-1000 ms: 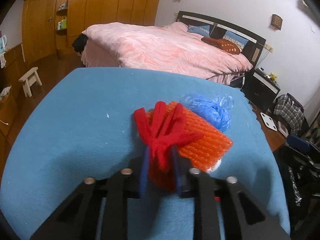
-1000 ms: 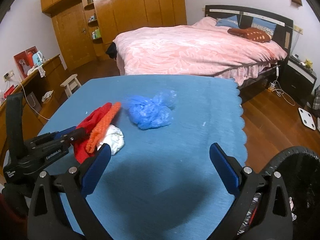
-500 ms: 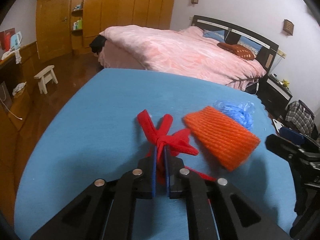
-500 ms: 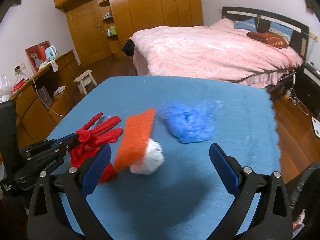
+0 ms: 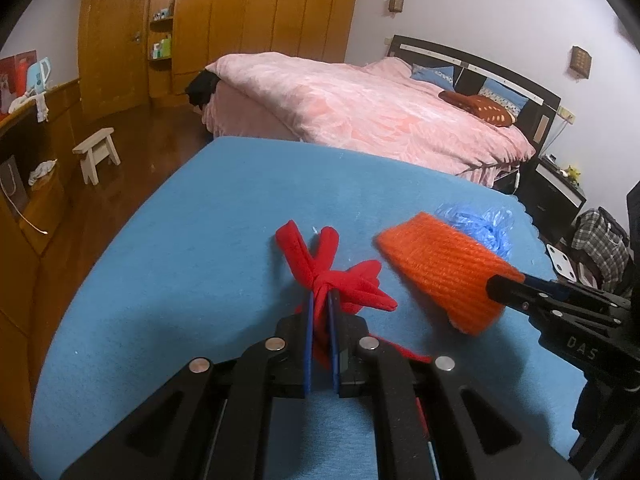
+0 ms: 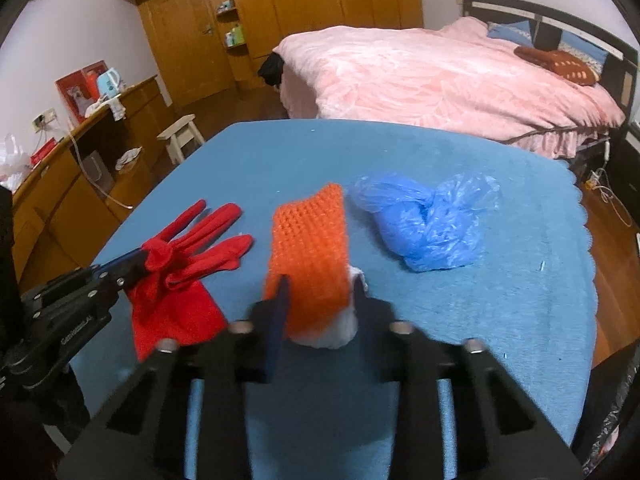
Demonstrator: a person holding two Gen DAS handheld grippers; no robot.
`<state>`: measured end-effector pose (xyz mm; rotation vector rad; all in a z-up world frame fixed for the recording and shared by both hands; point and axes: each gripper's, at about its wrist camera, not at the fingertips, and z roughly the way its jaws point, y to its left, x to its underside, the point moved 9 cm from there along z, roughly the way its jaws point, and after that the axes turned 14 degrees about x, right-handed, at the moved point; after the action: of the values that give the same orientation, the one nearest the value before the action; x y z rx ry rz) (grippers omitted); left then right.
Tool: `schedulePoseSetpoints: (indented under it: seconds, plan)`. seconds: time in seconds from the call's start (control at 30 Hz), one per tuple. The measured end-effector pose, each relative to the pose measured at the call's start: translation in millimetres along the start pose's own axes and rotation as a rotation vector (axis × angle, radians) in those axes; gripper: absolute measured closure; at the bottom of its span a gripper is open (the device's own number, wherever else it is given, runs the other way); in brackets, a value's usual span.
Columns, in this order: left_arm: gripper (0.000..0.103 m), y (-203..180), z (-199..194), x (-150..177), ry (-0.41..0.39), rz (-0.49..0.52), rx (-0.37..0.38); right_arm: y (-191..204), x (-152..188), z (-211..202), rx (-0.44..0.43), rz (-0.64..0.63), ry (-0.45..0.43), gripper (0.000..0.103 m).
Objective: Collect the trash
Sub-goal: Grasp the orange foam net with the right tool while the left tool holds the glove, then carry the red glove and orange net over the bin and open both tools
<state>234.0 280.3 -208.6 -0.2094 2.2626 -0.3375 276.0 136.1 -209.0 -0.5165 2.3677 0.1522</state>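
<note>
L tool [image 5: 320,312] clamped on red glove [image 6: 188,256], pinched at its middle, likely to lift it | R tool [image 6: 320,292] closed on orange knit piece [image 6: 310,248], surface centre | blue plastic bag [image 6: 428,224] loose toward the surface's right edge, ungripped.

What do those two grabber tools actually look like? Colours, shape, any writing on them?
Both are matt black frames with triangular cut-outs and round silver bolt heads. The left gripper and the right gripper each end in two thin, flat blue fingers. White lettering is printed on their sides, too small to read fully. No cables or sleeves are visible.
</note>
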Motion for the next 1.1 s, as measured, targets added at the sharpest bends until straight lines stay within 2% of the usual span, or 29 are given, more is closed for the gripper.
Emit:
schedulePoseSetpoints:
  seconds: [0.1,0.37,0.73,1.1]
  plan:
    - [0.096,-4,-6,-3,-0.012,0.005,0.007,0,-5,-8,-0.019,-0.001,-0.018,0.09]
    - [0.096,-21,-27,-18,-0.054,0.023,0.026,-4,-23,-44,-0.054,0.022,-0.081,0.09]
    - [0.096,-64,-52,-38,-0.101,0.07,0.081,-24,-32,-92,-0.034,0.05,-0.154,0.09]
    - [0.096,-116,-68,-47,-0.127,0.116,0.14,-67,-26,-136,0.01,0.1,-0.2,0.09]
